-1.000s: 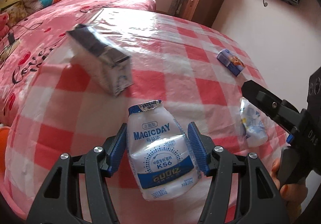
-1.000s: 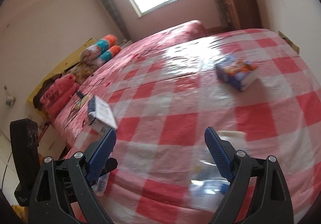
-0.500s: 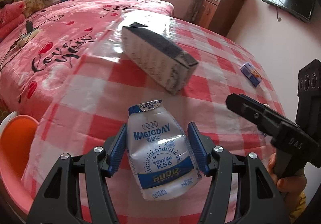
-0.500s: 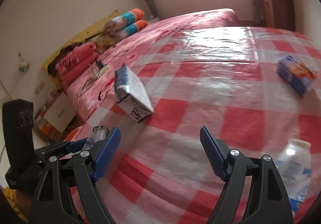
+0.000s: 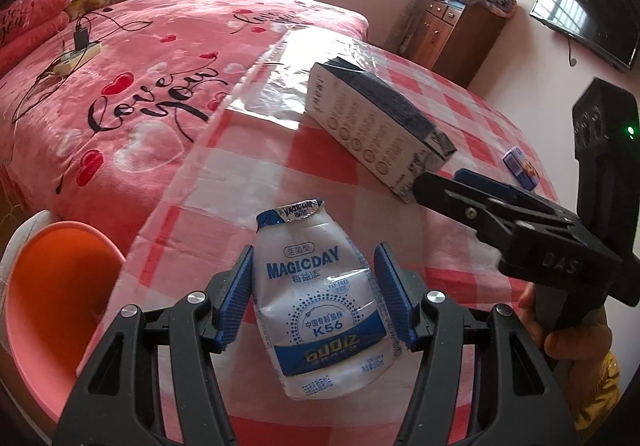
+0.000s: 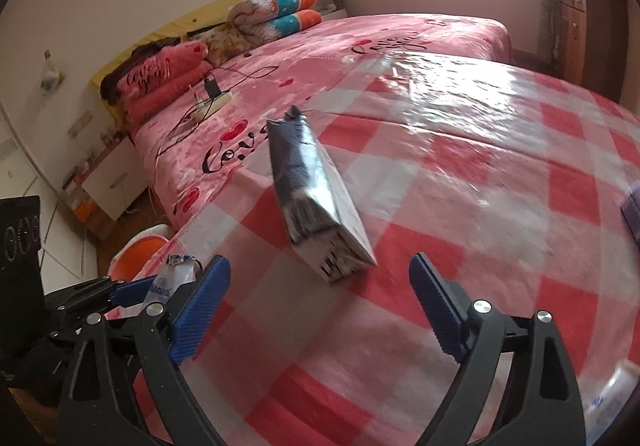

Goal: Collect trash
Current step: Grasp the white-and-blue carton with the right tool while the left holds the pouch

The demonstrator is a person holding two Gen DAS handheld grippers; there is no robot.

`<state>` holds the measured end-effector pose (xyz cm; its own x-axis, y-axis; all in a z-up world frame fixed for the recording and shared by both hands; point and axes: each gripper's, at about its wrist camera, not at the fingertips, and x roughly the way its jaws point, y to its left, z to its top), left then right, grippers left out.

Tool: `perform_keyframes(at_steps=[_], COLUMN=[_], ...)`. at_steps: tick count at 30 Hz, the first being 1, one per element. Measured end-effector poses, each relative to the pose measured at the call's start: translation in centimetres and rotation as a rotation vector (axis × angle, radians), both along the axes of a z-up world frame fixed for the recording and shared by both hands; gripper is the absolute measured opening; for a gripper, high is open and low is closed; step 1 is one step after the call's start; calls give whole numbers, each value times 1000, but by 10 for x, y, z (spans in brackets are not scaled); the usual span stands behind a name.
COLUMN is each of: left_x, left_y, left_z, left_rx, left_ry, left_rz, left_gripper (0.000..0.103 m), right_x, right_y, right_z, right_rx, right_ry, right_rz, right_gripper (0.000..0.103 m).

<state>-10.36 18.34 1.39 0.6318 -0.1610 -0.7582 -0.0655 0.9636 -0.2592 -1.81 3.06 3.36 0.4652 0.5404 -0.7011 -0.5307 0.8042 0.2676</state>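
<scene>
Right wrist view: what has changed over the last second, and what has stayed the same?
The right gripper has swung left across the checked table, away from the clear bottle it framed earlier, and now faces the dark carton. Its jaws just opened further, with nothing between them. The orange bin has come into view. Unchanged: the left gripper stays shut on the MAGICDAY bottle.

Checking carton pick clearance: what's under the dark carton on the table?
The dark carton lies on its side directly on the red-checked tablecloth. Only cloth shows around its edges; anything under its footprint is covered and can't be seen.
</scene>
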Motion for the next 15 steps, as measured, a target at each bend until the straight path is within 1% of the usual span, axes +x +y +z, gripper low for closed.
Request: perform_keyframes(at_steps=[6, 12, 15], left_x=[-3, -3, -4], left_y=[10, 19, 22], left_z=[2, 1, 1], left_rx=[15, 38, 47], left_ry=[-9, -10, -14], left_rz=[14, 25, 29], left_gripper=[61, 61, 61], right_x=[17, 40, 44], right_y=[28, 43, 49], right_z=[2, -3, -5], right_rx=[-45, -69, -79], right_ry=[-33, -51, -81], right_rz=[27, 33, 44], right_gripper=[90, 90, 90])
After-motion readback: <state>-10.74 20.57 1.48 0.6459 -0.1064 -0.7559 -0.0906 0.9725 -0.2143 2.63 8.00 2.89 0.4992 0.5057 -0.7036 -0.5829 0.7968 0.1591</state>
